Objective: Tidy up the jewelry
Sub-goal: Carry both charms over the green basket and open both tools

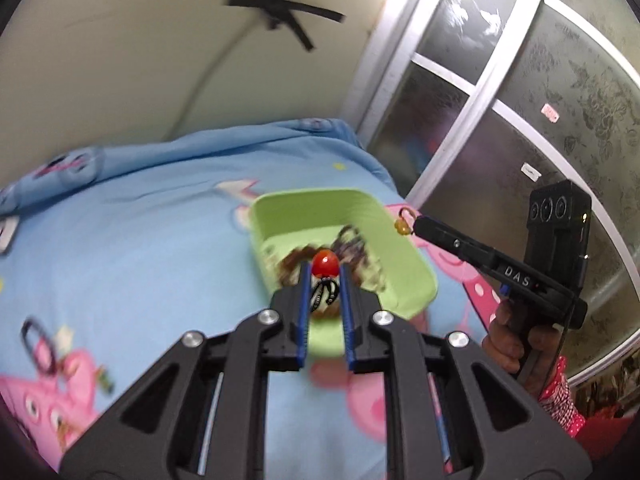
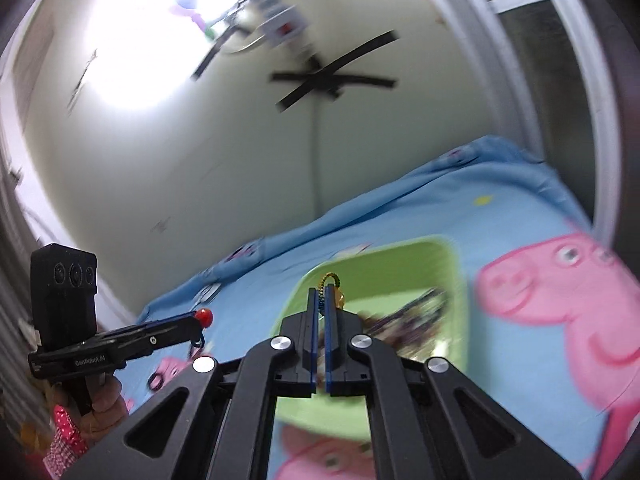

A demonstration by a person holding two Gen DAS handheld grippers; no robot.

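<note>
Closest in the left wrist view, the left gripper (image 1: 325, 270) has its jaws clamped on a red-beaded ornament (image 1: 325, 263) with dark wire loops, held above the green tray (image 1: 404, 256). That tray sits on a blue cartoon-print bed sheet (image 1: 140, 240) and holds a blurred heap of jewelry (image 1: 352, 248). To its right, the right gripper (image 2: 322, 294) pinches a small gold-toned hook earring (image 2: 330, 281) over the tray's edge.

A blue cartoon-pig bedsheet (image 1: 152, 240) spreads beneath and ahead of the gripper. Beyond it rises a cream wall (image 1: 120, 60) bearing crossed strips of black tape (image 1: 286, 10). To the right stands a white-framed frosted-glass door (image 1: 520, 92).
</note>
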